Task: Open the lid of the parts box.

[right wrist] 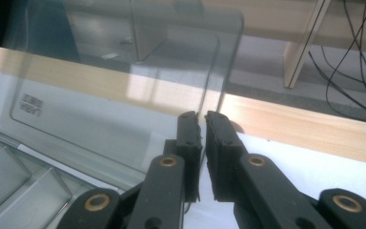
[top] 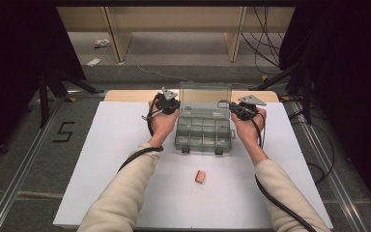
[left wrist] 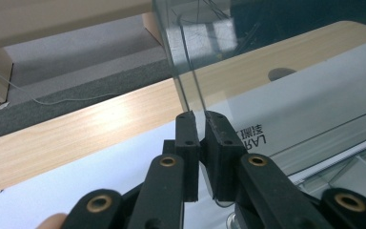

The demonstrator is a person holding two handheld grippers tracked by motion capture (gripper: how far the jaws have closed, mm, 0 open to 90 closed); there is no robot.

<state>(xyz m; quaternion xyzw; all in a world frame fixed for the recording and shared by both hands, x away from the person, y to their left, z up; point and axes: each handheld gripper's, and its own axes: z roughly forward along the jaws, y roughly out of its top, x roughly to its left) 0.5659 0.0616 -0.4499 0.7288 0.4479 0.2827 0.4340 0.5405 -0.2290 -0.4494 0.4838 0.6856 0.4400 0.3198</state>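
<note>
Box (top: 203,130): one, clear grey plastic, rectangular, with small compartments in rows; it stands in the far middle of the counter.
Lid (top: 206,99): thin, transparent, smooth, with rounded corners; it stands open and about upright behind the box, and carries a small printed label.
Left tool (left wrist: 198,119): black, matte jaws with brass-coloured rivets; the jaws are almost together and pinch the left edge of the lid.
Right tool (right wrist: 199,118): same make; its jaws are also nearly together and pinch the right edge of the lid.
Hands: two, one on each side of the box, in cream sleeves; a black cable trails from each tool.
Block (top: 200,177): one, small, flat, tan with a reddish edge; it lies alone on the sheet, nearer the person than the box and well apart from it.
Counter (top: 125,95): light wood with visible grain, covered mostly by a white, smooth sheet (top: 125,159).
Floor (top: 34,145): grey carpet, with a black number 5 marked at the left.
Room: dark at both sides; pale wooden furniture legs stand behind the counter, and black cables hang at the far right.
</note>
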